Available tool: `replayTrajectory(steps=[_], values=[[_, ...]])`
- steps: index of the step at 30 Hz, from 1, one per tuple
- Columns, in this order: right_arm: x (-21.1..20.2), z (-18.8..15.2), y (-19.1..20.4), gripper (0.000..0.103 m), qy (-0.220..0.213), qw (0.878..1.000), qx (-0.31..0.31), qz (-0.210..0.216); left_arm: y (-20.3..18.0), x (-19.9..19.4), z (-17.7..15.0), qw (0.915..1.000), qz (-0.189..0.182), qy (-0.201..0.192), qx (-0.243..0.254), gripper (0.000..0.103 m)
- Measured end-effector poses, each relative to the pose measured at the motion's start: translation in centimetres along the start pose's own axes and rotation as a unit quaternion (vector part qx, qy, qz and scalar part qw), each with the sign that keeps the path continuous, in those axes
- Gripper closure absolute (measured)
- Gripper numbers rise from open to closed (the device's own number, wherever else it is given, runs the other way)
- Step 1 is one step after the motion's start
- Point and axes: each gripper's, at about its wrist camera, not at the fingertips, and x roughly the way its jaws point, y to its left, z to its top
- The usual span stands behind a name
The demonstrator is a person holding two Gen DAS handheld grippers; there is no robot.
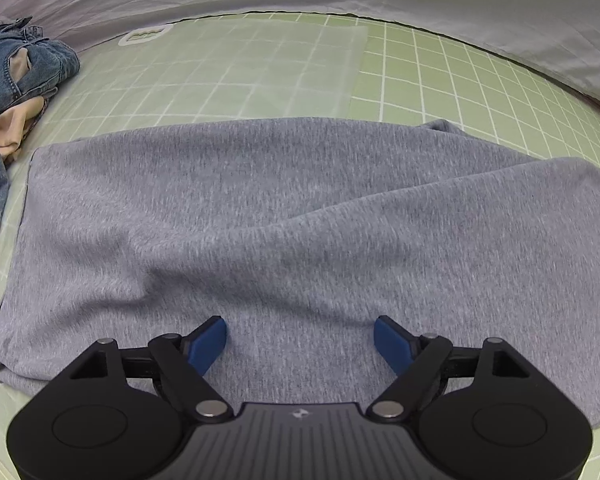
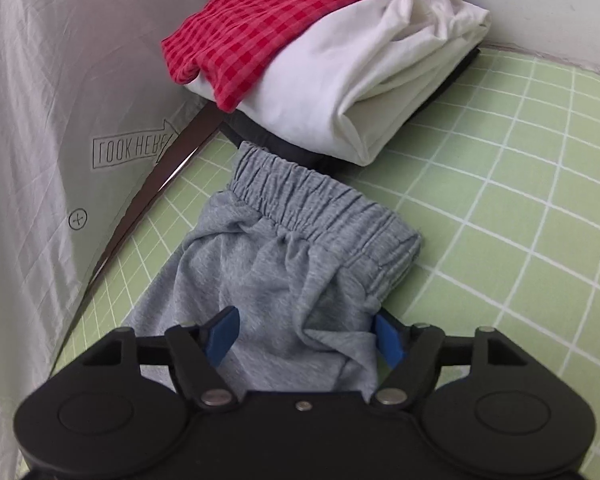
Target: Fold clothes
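While the grey sweatpants [image 1: 300,216] lie flat over the green grid cutting mat [image 1: 440,76], the left gripper [image 1: 300,338] hangs low over them with its blue fingers [image 1: 210,344] wide apart and nothing between them. In the left wrist view the cloth fills the middle and lower frame; its left edge runs straight down the left side, and a diagonal fold edge crosses the right half. Bare mat stays free above the cloth, partly under a translucent plastic sheet [image 1: 260,68], and a thin strip stays free at the left. Blue jeans [image 1: 16,68] lie crumpled at the upper left, just beside the grey cloth.

Only the right wrist view shows the elastic waistband [image 2: 324,200] of the sweatpants [image 2: 260,280], in the centre of the frame. The right gripper [image 2: 308,336] also has its fingers [image 2: 224,336] spread, one at each side of the bunched cloth, not closed on it. Open mat [image 2: 520,220] lies at the right. At the top, a red checked garment [image 2: 284,12] rests on a folded white garment [image 2: 360,88], near the waistband. On the white fabric wall [image 2: 40,100] at the left, an arrow label [image 2: 134,148] reads "LOOK HERE".
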Motion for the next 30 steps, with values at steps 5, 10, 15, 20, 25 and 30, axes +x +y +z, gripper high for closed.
replayTrajectory(steps=[5, 10, 15, 20, 25, 30], values=[[-2.3, 1.0, -3.5, 0.095, -0.038, 0.999, 0.038, 0.001, 0.9, 0.7, 0.4, 0.9999, 0.000, 0.013, -0.006, 0.007], [-3.2, 1.9, -8.5, 0.096, -0.037, 0.995, 0.085, -0.024, 1.4, 1.2, 0.5, 0.9998, -0.007, 0.015, 0.010, 0.000], [-4.2, 1.1, -7.4, 0.055, -0.024, 0.997, 0.044, -0.062, 1.8, 1.1, 0.1, 0.9998, -0.012, 0.007, 0.017, 0.000], [-6.9, -1.7, -1.6, 0.025, -0.037, 0.995, -0.070, -0.064, 2.3, 0.4, -1.0, 0.9997, -0.018, -0.006, 0.016, 0.001], [-8.5, -8.6, 5.9, 0.019, -0.011, 0.967, -0.252, -0.029, 3.4, -0.9, -2.7, 0.9990, -0.039, -0.022, -0.009, 0.001], [-9.3, -15.1, 8.9, 0.018, 0.036, 0.947, -0.319, -0.004, 7.6, -1.6, -4.5, 0.9963, -0.051, -0.021, -0.066, 0.001]])
